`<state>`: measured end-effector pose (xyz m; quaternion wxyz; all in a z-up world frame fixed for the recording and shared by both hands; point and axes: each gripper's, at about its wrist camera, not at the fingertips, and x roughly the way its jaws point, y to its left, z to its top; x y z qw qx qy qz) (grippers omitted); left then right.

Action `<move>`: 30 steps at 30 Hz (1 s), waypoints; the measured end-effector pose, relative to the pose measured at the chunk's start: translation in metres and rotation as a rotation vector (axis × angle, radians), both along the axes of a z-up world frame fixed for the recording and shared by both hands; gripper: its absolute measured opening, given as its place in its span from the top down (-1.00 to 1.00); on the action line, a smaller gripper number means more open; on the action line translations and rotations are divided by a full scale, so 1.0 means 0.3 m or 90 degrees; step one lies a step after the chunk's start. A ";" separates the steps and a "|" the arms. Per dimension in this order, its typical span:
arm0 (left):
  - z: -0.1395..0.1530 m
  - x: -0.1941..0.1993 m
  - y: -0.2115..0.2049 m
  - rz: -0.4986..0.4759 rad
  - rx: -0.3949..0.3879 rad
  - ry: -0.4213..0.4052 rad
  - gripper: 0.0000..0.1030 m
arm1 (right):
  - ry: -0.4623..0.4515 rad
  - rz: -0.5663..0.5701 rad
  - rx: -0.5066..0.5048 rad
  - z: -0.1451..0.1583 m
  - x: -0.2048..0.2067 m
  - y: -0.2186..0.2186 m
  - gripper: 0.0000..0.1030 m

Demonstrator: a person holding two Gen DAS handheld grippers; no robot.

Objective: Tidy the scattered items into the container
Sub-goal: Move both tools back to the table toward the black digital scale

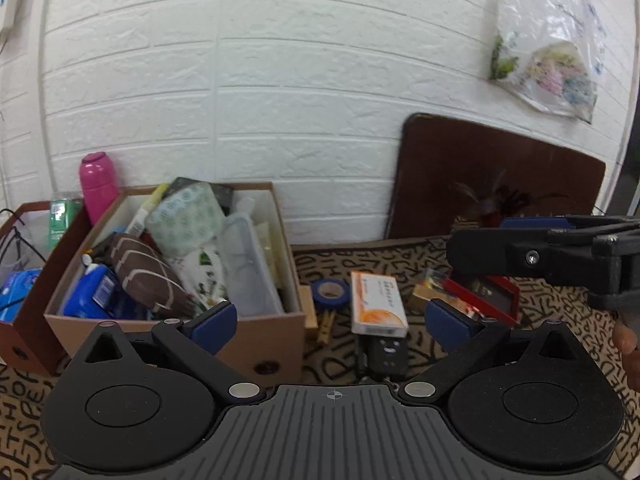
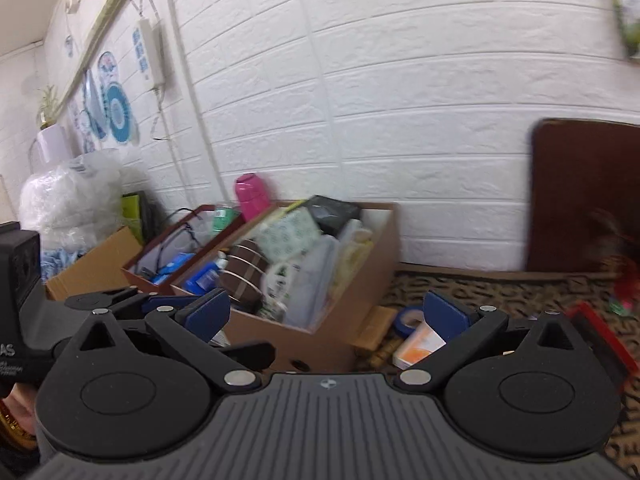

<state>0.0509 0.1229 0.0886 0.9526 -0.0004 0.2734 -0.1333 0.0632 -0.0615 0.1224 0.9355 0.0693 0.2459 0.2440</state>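
Observation:
A brown cardboard box (image 1: 264, 332) (image 2: 320, 336) packed with several items stands on a letter-patterned mat (image 1: 560, 292). Right of it lie a blue tape roll (image 1: 330, 292) (image 2: 409, 319), a wooden clothespin (image 1: 325, 326), a white-and-orange box (image 1: 376, 304) (image 2: 420, 346), a small black device (image 1: 386, 354) and a red frame (image 1: 486, 296) (image 2: 600, 340). My left gripper (image 1: 332, 322) is open and empty, above the scattered items. My right gripper (image 2: 326, 312) is open and empty, over the box's near right corner; it shows at the right in the left wrist view (image 1: 540, 256).
A pink bottle (image 1: 98, 184) stands behind the box. A second, reddish box (image 1: 24, 332) sits to its left. A dark brown board (image 1: 492, 184) leans on the white brick wall. A floral plastic bag (image 1: 548, 40) hangs on the wall.

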 end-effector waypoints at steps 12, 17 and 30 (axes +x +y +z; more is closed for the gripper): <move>-0.255 -0.016 -0.210 -0.022 0.000 0.058 -1.00 | 0.065 -0.157 -0.001 -0.308 -0.093 -0.333 -0.99; -0.244 0.056 -0.230 -0.005 0.027 0.029 -0.99 | 0.061 -0.173 -0.026 -0.370 -0.057 -0.338 -0.99; -0.355 0.316 -0.292 -0.008 0.053 0.088 -0.79 | 0.095 -0.113 -0.091 -0.534 0.076 -0.226 -0.93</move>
